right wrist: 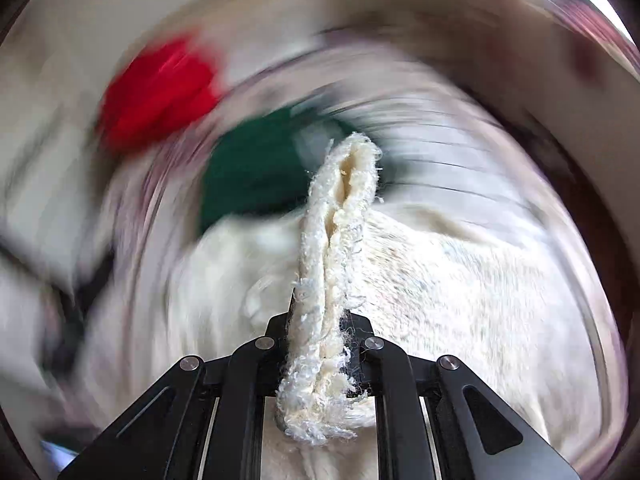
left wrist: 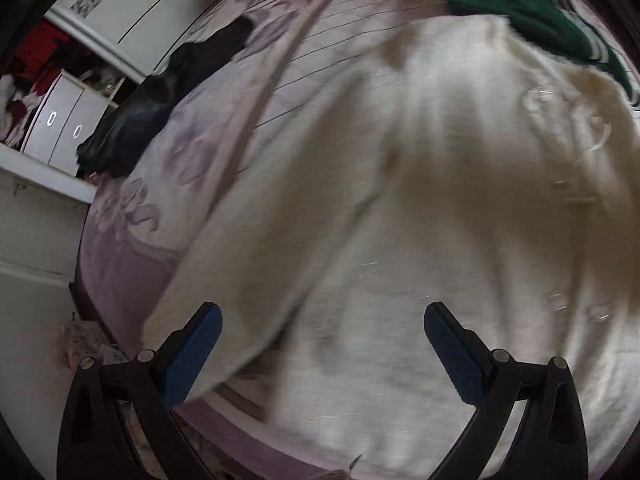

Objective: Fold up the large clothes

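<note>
Writing or brand marks cannot be made out on anything; both views are blurred. Spread across the bed (left wrist: 132, 264) lies the cream fleece garment (left wrist: 420, 208), fuzzy, with small clear buttons down its right side. Its far edge touches a folded green garment (left wrist: 520, 8), and a black garment (left wrist: 144, 116) sits at the bed's left edge. Over the cream fabric's near left edge the left gripper (left wrist: 322, 352) stands wide apart, empty. The right gripper (right wrist: 320, 344) is clamped on a doubled, frayed fold of the cream garment.
</note>
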The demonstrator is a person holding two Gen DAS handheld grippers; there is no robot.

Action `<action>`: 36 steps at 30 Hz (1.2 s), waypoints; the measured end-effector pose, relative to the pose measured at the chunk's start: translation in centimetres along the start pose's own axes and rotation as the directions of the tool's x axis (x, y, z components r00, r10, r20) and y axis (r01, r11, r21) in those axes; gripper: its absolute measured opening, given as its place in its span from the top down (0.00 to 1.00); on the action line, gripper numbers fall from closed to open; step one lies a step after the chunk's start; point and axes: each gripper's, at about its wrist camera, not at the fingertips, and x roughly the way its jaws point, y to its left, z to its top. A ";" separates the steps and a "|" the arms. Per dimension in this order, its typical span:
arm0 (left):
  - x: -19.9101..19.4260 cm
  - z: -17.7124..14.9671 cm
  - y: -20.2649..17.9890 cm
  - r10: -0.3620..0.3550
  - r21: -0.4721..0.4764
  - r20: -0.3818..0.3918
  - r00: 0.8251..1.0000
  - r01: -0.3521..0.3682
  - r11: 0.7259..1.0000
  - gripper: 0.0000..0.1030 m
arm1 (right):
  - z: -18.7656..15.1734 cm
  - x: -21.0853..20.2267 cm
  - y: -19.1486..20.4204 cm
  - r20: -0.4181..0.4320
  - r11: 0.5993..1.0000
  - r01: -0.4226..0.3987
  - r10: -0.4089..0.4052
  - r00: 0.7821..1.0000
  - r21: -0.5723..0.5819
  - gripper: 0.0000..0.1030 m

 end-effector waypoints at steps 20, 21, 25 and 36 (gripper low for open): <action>0.5 2.9 0.9 -0.177 -0.072 -0.003 0.984 0.176 0.982 0.00 | -4.8 5.4 -7.0 -0.256 0.916 -0.127 0.237 0.937 0.381 0.36; 0.6 3.7 -0.6 -0.195 -0.069 0.003 0.981 0.194 0.978 0.00 | -5.0 5.6 -8.9 -0.250 0.889 -0.107 0.239 0.938 0.445 0.36; 2.5 7.2 -7.5 -0.216 -0.040 0.000 0.976 0.215 0.976 0.00 | -7.2 7.3 -19.6 -0.208 0.749 -0.065 0.264 0.942 0.659 0.50; 7.8 10.8 -14.4 -0.128 -0.010 -0.079 0.989 0.127 0.992 0.00 | -6.9 12.6 -26.0 -0.331 0.852 0.170 0.005 0.944 0.496 0.75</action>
